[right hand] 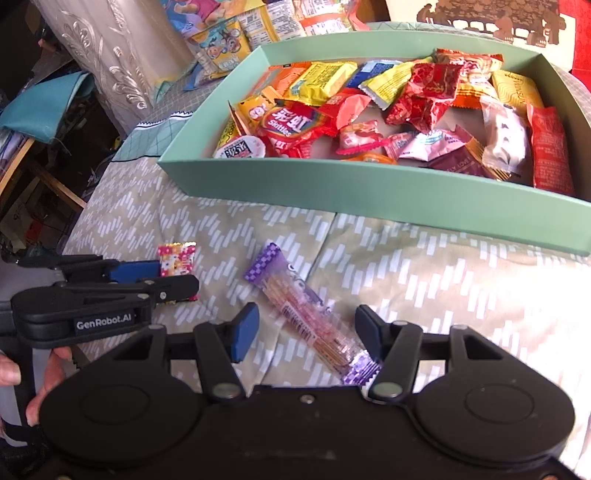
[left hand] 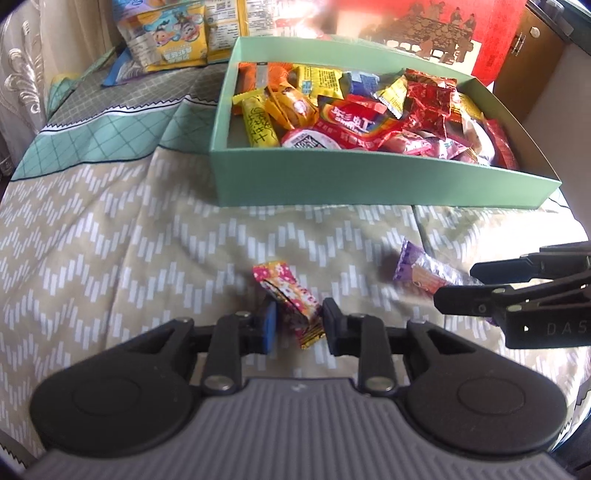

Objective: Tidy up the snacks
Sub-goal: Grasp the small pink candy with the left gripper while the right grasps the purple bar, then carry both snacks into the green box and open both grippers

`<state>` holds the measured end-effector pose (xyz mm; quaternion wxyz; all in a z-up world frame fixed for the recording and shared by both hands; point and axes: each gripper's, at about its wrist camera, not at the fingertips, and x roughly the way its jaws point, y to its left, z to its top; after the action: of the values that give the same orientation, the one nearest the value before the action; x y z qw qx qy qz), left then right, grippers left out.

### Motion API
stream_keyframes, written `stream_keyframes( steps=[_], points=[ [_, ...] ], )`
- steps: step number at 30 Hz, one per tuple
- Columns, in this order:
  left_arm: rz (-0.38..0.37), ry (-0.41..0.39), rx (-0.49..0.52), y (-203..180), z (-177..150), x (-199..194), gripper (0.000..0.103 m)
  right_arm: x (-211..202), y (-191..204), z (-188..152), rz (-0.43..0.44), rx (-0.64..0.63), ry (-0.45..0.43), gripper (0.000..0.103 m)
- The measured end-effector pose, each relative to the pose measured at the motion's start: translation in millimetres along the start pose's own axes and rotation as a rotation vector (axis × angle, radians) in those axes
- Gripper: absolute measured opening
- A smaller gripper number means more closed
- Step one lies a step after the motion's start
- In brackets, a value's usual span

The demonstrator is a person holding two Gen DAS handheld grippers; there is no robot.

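A small pink-and-yellow flowered candy packet [left hand: 286,291] stands on the patterned bedspread, and my left gripper [left hand: 300,325] is shut on its lower part, a pad against each side. The right wrist view shows that gripper [right hand: 177,275] from the side with the packet [right hand: 177,254] poking out. A long purple packet of biscuit sticks [right hand: 306,310] lies diagonally on the cloth between the fingers of my right gripper [right hand: 306,332], which is open; the left pad stands clear of it. Behind both sits a green box [left hand: 369,181] filled with several wrapped snacks.
Larger snack bags [left hand: 173,40] lean at the back left of the bed, beside a red picture box [left hand: 443,33]. A pale curtain [left hand: 22,74] hangs on the left. A person's hand [right hand: 48,373] grips the left tool. Chairs and clutter stand off the bed's left edge.
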<state>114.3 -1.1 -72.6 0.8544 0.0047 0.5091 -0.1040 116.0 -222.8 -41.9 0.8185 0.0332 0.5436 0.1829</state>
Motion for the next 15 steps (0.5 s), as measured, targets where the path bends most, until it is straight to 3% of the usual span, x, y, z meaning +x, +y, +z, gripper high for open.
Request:
stream_keyframes(
  steps=[3,8,9,12,15],
  points=[
    [-0.006,0.002,-0.005,8,-4,-2,0.025,5,13,-1,-0.035,-0.067,0.007,0.044],
    [-0.001,0.02,-0.061,20,-2,-3,0.028,19,47,-12,-0.164,-0.308,-0.036,0.044],
    [0.005,0.02,-0.063,19,-2,-3,0.028,20,48,-13,-0.173,-0.313,-0.046,0.042],
    [0.042,-0.006,-0.056,13,0,-1,0.024,18,50,-10,-0.163,-0.268,-0.049,0.014],
    [0.102,-0.05,-0.051,9,-1,-6,0.022,9,39,-8,-0.125,-0.167,-0.057,0.013]
  ],
)
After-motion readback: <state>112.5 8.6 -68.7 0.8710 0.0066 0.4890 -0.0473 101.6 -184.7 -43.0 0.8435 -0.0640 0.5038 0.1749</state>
